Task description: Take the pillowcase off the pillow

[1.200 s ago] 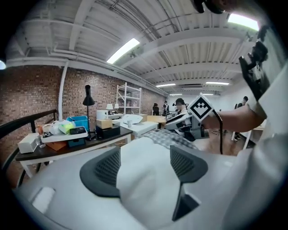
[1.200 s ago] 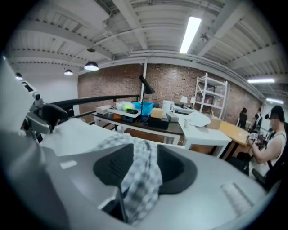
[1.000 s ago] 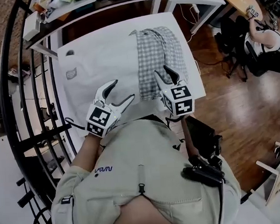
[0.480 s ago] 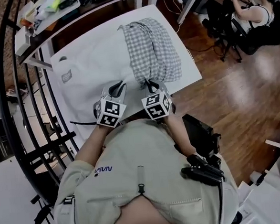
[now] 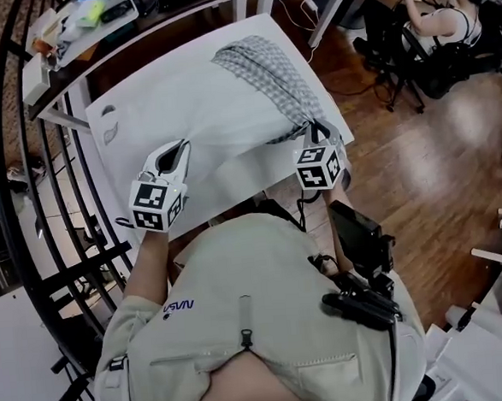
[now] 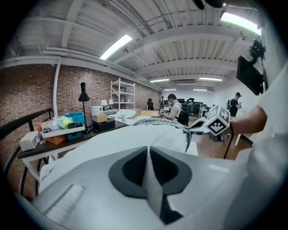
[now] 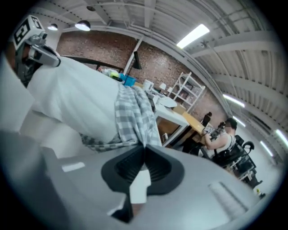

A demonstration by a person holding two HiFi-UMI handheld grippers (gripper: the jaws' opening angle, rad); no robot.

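A white pillow point(image 5: 185, 114) lies on the white table point(image 5: 233, 184). A grey checked pillowcase point(image 5: 268, 70) covers its right part. My left gripper point(image 5: 175, 151) is shut on the pillow's near left edge, and white cloth runs into its closed jaws point(image 6: 147, 157). My right gripper point(image 5: 315, 133) is shut on the near corner of the pillowcase point(image 7: 132, 114), which gathers into the closed jaws point(image 7: 144, 152). The cloth is drawn taut toward that gripper. The two grippers stand far apart along the table's near edge. Each gripper view shows the other gripper point(image 6: 216, 126) point(image 7: 33, 49).
A black railing point(image 5: 42, 218) curves along the left. A desk with clutter point(image 5: 92, 14) stands behind the table. A seated person point(image 5: 440, 23) and chairs are at the far right on the wooden floor point(image 5: 420, 166). A black box point(image 5: 360, 230) sits near my right side.
Both grippers went from open to shut and moved apart, the left to the left on the pillow, the right to the right with the pillowcase corner. The checked cloth is now stretched.
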